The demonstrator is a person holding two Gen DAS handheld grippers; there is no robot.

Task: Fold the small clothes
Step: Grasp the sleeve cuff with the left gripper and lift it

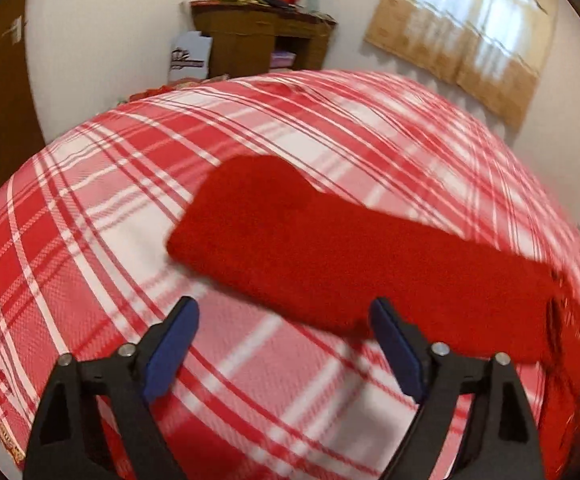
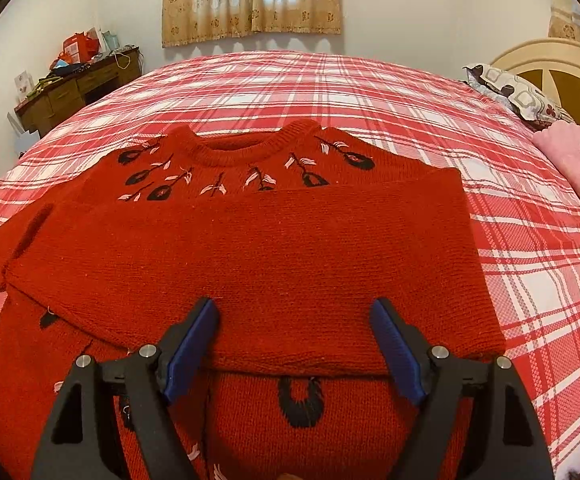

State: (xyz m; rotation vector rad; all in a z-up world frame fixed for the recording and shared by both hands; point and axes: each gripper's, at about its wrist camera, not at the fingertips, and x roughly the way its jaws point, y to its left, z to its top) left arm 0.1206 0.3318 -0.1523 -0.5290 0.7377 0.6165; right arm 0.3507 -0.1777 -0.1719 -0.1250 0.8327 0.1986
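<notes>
A red knitted sweater with black and white embroidered flowers [image 2: 249,248] lies flat on the red-and-white plaid bed [image 2: 530,240], one sleeve folded across its chest for tidiness. The left tongs [image 1: 283,320] and right tongs [image 2: 294,316] hover wide apart, empty, presumably poised for another fold.

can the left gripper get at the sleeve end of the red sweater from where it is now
Probably yes. The left gripper is open with nothing between its fingers, and the sweater sleeve lies flat on the plaid bedspread just ahead and to its right, with nothing lying between them.
</notes>
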